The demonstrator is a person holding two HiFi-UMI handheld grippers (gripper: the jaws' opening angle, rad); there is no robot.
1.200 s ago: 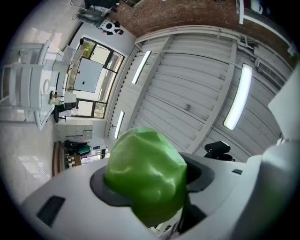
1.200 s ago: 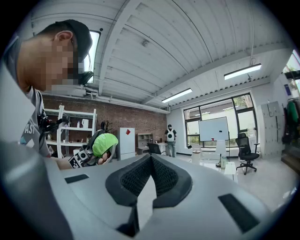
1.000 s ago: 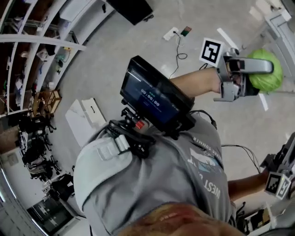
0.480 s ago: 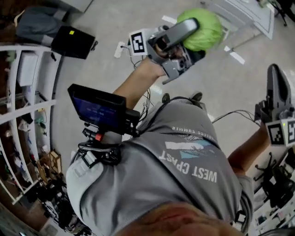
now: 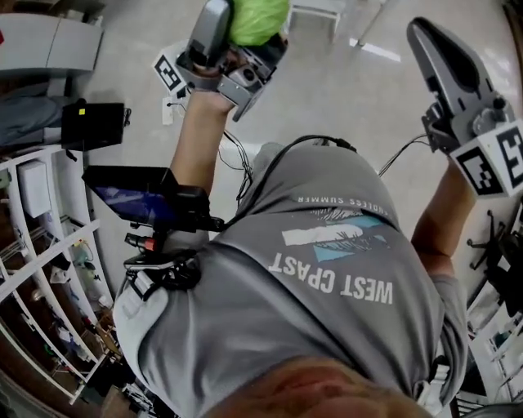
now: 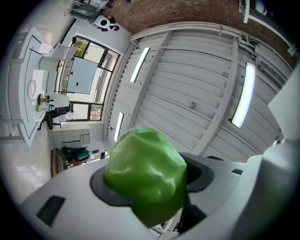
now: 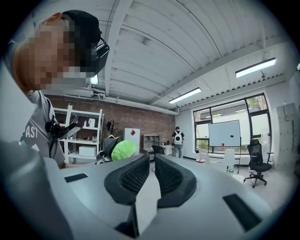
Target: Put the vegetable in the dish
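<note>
A round green vegetable, a cabbage [image 5: 260, 16], sits between the jaws of my left gripper [image 5: 245, 28], raised in front of the person at the top of the head view. In the left gripper view the cabbage [image 6: 145, 171] fills the middle, and the left gripper [image 6: 150, 192] is shut on it, pointing up at the ceiling. My right gripper [image 5: 445, 65] is held up at the upper right. Its dark pads nearly meet with nothing between them, so the right gripper [image 7: 153, 161] is shut. The cabbage [image 7: 123, 150] shows small past its left jaw. No dish shows in any view.
A screen [image 5: 135, 200] is strapped to the person's chest. White shelves [image 5: 41, 269] and a black box [image 5: 91, 124] stand at the left on the floor. Far off are a person with a backpack [image 7: 177, 139], a whiteboard [image 7: 224, 133] and an office chair [image 7: 255, 161].
The head view has swung round. My left gripper with the cabbage has gone from the right of the view to the top middle. The right gripper has risen to the upper right.
</note>
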